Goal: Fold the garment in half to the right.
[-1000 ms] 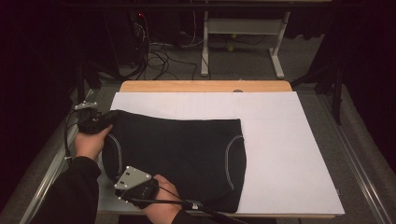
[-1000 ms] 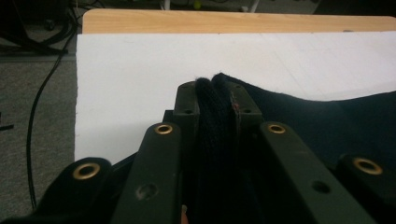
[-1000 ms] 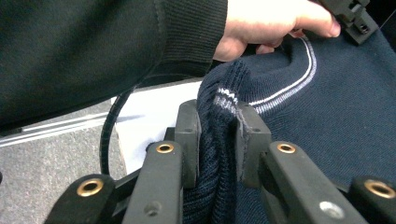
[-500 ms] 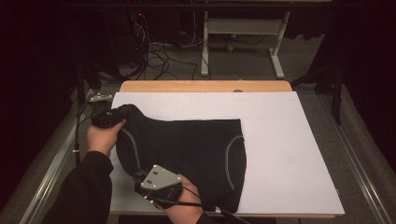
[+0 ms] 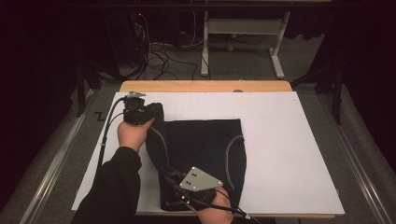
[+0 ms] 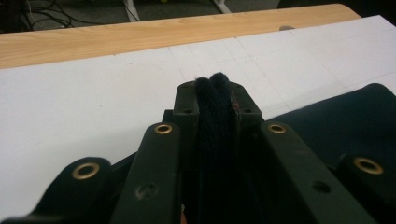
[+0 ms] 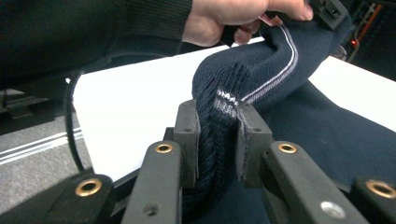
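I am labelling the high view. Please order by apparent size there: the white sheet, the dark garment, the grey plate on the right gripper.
1. white sheet, by far the largest.
2. dark garment, covering part of its left half.
3. grey plate, smallest, though it sits higher and nearer the camera, so it looks somewhat bigger than it is.

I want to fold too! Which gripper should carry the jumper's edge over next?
Probably the left gripper: it grips the lifted far edge of the dark jumper, with bare white sheet beyond. The right gripper pinches the near edge, low.
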`<state>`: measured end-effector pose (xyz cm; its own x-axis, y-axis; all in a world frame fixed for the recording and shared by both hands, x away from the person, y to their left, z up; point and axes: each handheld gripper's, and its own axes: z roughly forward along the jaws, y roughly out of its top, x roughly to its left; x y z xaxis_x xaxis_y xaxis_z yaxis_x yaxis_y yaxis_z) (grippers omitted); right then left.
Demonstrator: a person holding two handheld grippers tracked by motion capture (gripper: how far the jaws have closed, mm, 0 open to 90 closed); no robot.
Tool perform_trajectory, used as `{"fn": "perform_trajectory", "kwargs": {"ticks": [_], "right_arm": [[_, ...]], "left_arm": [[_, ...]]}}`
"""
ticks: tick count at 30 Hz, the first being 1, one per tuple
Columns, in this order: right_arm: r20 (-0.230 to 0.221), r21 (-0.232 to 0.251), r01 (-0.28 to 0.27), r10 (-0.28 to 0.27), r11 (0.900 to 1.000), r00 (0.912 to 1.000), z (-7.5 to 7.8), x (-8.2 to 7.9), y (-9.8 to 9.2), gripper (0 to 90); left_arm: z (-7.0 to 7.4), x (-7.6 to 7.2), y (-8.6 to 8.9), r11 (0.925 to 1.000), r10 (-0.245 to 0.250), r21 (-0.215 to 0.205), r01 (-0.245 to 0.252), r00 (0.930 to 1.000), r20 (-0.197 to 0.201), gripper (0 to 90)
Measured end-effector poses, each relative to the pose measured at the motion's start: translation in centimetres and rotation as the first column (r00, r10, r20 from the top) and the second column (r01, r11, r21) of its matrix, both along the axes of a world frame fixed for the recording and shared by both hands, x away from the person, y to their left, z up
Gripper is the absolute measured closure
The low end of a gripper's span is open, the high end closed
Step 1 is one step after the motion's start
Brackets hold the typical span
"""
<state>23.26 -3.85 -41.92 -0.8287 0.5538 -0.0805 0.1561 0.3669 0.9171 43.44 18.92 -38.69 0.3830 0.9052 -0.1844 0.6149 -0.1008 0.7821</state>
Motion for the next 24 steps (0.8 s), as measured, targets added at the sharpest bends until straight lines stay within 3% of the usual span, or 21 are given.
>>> {"fn": "perform_trajectory", "kwargs": {"ticks": [10,18,24], "right_arm": [[-0.016,0.000,0.059,-0.059,0.998,0.9981,-1.2,-0.2,-4.1,73.7],[-0.007,-0.005,0.084,-0.084,0.996,0.9964,-1.6,-0.6,-6.2,73.5],[-0.013,-0.009,0.104,-0.104,0.995,0.9945,-2.1,-1.0,-7.4,73.3]], "left_arm": [[-0.3,0.1,-3.4,0.9998,-0.018,0.005,0.018,0.9990,0.040,73.6],[-0.1,-0.2,-5.3,0.9990,-0.042,0.020,0.041,0.9970,0.066,73.6],[-0.1,0.2,-6.9,0.9973,-0.069,0.029,0.068,0.9956,0.062,73.5]]}}
